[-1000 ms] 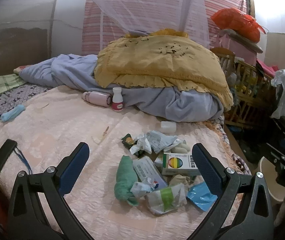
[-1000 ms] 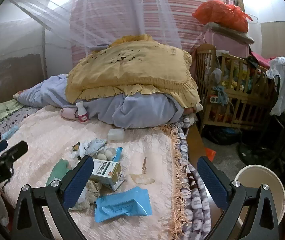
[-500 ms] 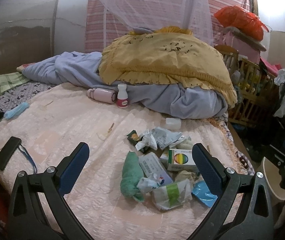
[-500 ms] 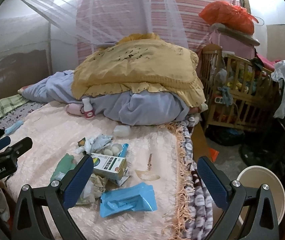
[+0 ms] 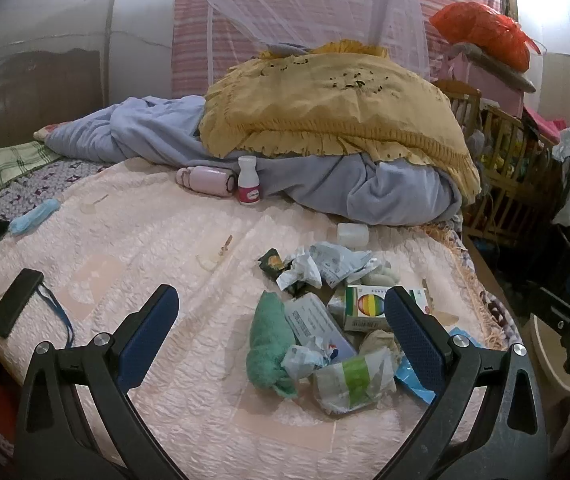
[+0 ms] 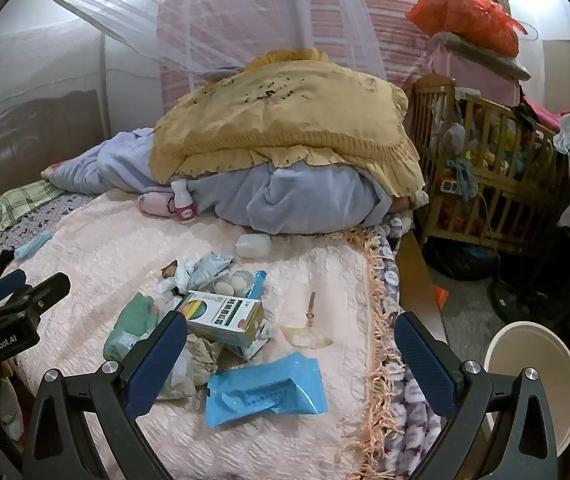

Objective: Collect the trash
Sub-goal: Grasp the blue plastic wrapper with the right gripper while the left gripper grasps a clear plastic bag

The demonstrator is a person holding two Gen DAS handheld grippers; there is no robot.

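A heap of trash lies on the pink bedspread [image 5: 157, 256]: a rainbow-printed carton [image 5: 365, 305] [image 6: 225, 316], a green cloth [image 5: 267, 340] [image 6: 133, 320], crumpled wrappers [image 5: 325, 262] [image 6: 197, 268], a green-and-white packet [image 5: 351, 378] and a blue pouch [image 6: 265, 390]. My left gripper [image 5: 281, 334] hovers open over the heap, holding nothing. My right gripper [image 6: 291, 360] is open too, above the blue pouch. A cream bin [image 6: 535, 376] stands on the floor to the right of the bed.
Blue and yellow bedding [image 5: 325, 120] is piled at the back, with a white bottle [image 5: 248, 180] and a pink flask [image 5: 205, 180] in front. A black phone [image 5: 15, 308] lies at left. A wooden crib [image 6: 485, 168] stands at right. The left gripper's body [image 6: 9, 320] shows at the right view's left edge.
Both grippers have drifted left and slightly closer to the bed, so the trash heap sits further right and larger in view. Both stay open; nothing has been picked up.
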